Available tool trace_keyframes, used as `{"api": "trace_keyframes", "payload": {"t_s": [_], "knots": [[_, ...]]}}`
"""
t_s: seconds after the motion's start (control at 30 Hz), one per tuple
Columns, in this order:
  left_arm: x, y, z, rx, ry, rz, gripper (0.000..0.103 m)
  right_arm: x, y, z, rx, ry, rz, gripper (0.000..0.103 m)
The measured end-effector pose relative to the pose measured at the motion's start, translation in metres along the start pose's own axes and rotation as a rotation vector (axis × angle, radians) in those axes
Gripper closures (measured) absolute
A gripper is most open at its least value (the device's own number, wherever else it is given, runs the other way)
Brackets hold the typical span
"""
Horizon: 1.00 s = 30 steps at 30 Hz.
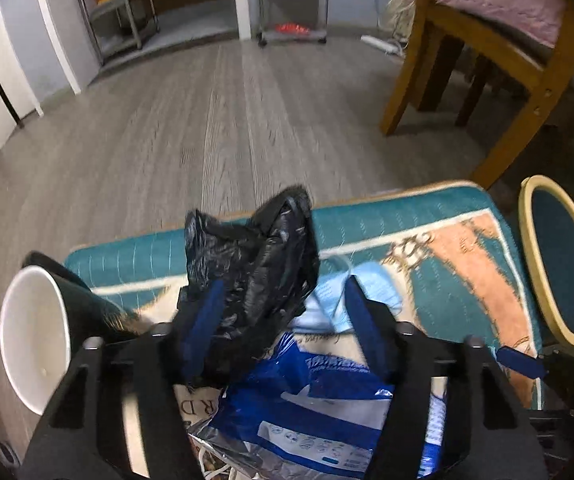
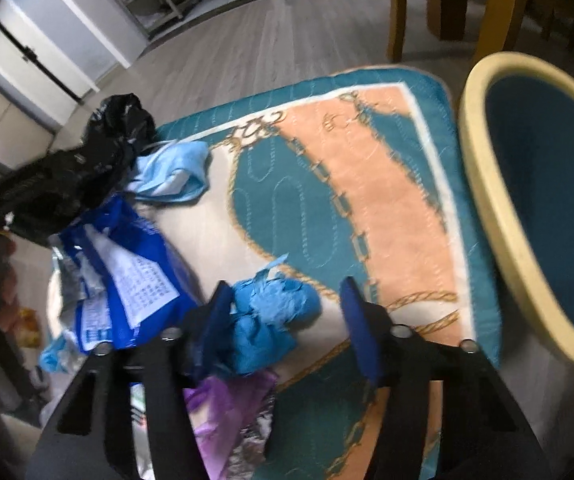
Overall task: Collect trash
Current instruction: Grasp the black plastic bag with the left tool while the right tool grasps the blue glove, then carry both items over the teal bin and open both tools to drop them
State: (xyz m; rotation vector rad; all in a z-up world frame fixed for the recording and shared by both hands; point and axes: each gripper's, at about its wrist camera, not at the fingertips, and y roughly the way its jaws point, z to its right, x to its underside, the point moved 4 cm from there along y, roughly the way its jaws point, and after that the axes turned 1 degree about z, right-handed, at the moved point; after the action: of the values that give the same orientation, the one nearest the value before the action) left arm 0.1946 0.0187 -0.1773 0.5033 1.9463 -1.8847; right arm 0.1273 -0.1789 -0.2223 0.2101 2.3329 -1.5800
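Observation:
Trash lies on a teal and peach mat (image 1: pixel 447 216) (image 2: pixel 367 160). My left gripper (image 1: pixel 283 284) is open around a crumpled black plastic bag (image 1: pixel 255 264) (image 2: pixel 119 128), which leans on the left pad while the right pad stands apart. Under it lies a blue and white wrapper (image 1: pixel 319 412) (image 2: pixel 127 280), beside a light blue mask (image 1: pixel 371 280) (image 2: pixel 175 172). My right gripper (image 2: pixel 285 284) is open over a crumpled blue glove (image 2: pixel 271 316); the glove touches the left pad only. A purple wrapper (image 2: pixel 227 408) lies below.
A teal bin with a cream rim (image 1: pixel 527 248) (image 2: pixel 483 184) stands at the mat's right. A black cup with a white inside (image 1: pixel 35 336) lies tipped at the left. Wooden chair legs (image 1: pixel 403 80) and metal racks (image 1: pixel 291 4) stand farther off on the grey plank floor.

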Motion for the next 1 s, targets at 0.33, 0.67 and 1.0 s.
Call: {"api": "trace_keyframes", "payload": {"t_s": [0.33,0.67,1.0], "knots": [[0.000,-0.026,-0.001,-0.023,0.030,0.057,0.091,-0.002,-0.037,-0.010,-0.052,0.030,0.050,0.057],[-0.023,-0.120,0.008,-0.027,0.038,0.357,0.093,-0.021,-0.110,0.011,0.012,0.032,0.259,0.057],[-0.036,-0.146,0.073,0.135,0.108,0.447,0.093,-0.049,-0.177,0.068,0.086,0.097,0.456,0.057]]}}
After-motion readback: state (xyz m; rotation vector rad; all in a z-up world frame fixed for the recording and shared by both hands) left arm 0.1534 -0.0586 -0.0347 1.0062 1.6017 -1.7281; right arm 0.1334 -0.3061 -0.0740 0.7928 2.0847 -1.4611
